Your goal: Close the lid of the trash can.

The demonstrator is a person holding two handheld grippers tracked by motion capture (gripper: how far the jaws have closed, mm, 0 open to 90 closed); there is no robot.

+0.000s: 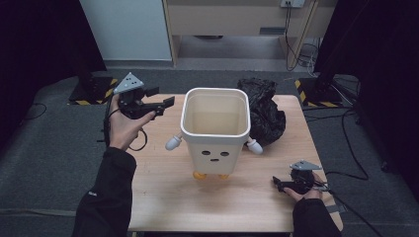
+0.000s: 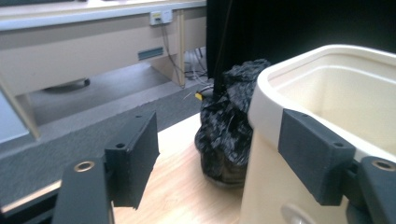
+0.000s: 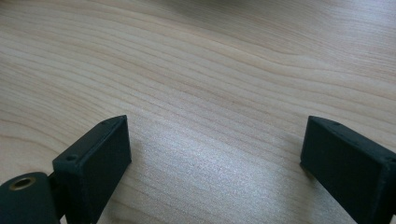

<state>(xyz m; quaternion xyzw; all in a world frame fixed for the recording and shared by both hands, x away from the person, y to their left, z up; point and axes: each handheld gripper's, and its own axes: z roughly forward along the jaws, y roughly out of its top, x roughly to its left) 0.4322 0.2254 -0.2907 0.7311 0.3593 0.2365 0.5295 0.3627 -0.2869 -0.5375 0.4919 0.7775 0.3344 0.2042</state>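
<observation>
Cream bin [image 1: 216,131] stands empty mid-table [image 1: 163,197]; black bag [image 1: 264,111] partly hidden behind it. Left gripper [image 1: 160,101] and right gripper [image 3: 215,158] held with jaws apart.

A cream plastic bin with a face on its front and small stubby arms and feet [image 1: 215,129] stands upright near the middle of the pale wooden worktop [image 1: 163,197]. Just behind the bin, toward its right, a crumpled black plastic bag [image 1: 264,111] sits on the worktop, touching or nearly touching the bin's back corner. The left gripper [image 1: 160,101] is held above the worktop's far-left corner, left of the bin's rim, its jaws spread and pointing at the bin. In the left gripper view one jaw overlaps the bin's rim [image 2: 280,84] and the bag [image 2: 229,126] lies beyond. The right gripper [image 1: 279,183] lies low on the worktop before the bin and to its right, jaws apart.
</observation>
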